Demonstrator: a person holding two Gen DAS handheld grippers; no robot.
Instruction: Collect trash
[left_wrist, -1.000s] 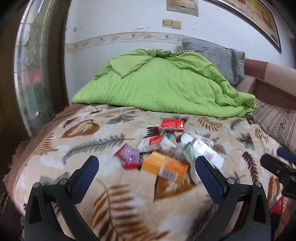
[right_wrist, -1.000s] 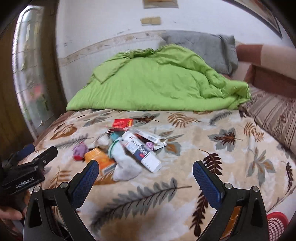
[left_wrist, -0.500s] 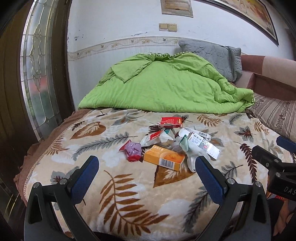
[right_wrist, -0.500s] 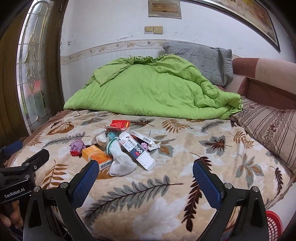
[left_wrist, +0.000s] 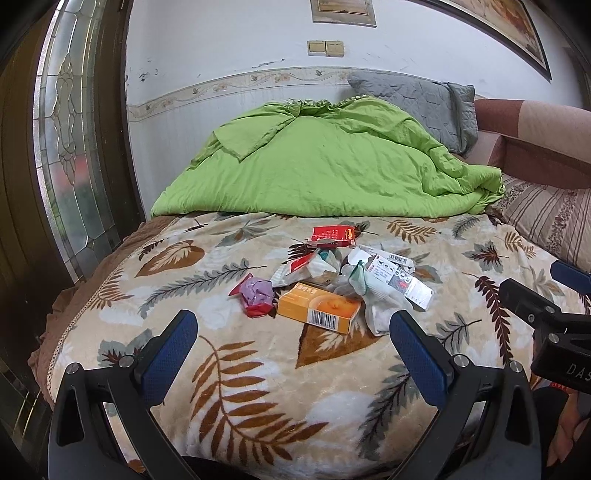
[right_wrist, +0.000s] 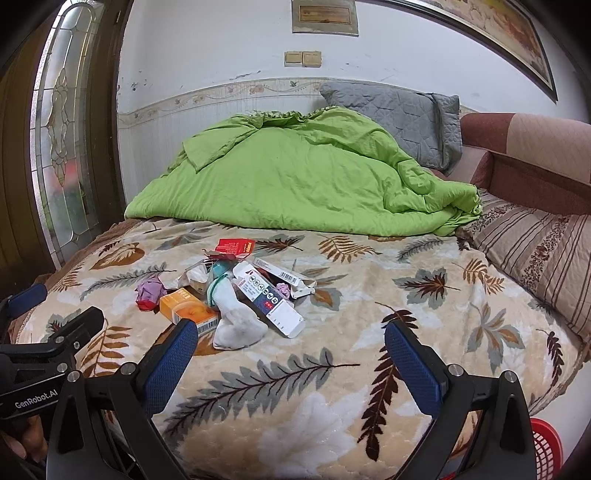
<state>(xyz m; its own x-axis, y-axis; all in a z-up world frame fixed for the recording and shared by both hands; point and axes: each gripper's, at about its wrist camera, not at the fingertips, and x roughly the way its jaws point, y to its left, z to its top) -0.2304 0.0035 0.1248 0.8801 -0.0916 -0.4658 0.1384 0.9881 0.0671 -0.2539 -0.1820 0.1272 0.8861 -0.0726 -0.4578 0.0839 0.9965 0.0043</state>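
Note:
A heap of trash lies mid-bed on the leaf-patterned blanket (left_wrist: 258, 387): an orange box (left_wrist: 318, 307), a crumpled purple and red wrapper (left_wrist: 255, 295), a red packet (left_wrist: 332, 233), a long white carton (left_wrist: 400, 281) and a white crumpled sock-like piece (right_wrist: 236, 321). My left gripper (left_wrist: 293, 352) stands open near the bed's front edge, short of the orange box, holding nothing. My right gripper (right_wrist: 291, 356) is open too, in front of the pile and to its right. The same orange box (right_wrist: 188, 306) and white carton (right_wrist: 269, 299) show in the right wrist view.
A rumpled green quilt (left_wrist: 325, 162) and a grey pillow (left_wrist: 417, 103) fill the bed's far side. Striped cushions (right_wrist: 535, 243) line the right. A red basket (right_wrist: 546, 450) sits on the floor at bottom right. A glass-panelled door (left_wrist: 70, 147) stands left.
Both grippers have drawn back and risen from the bed, so the trash pile looks smaller and farther. Their jaws stayed open throughout.

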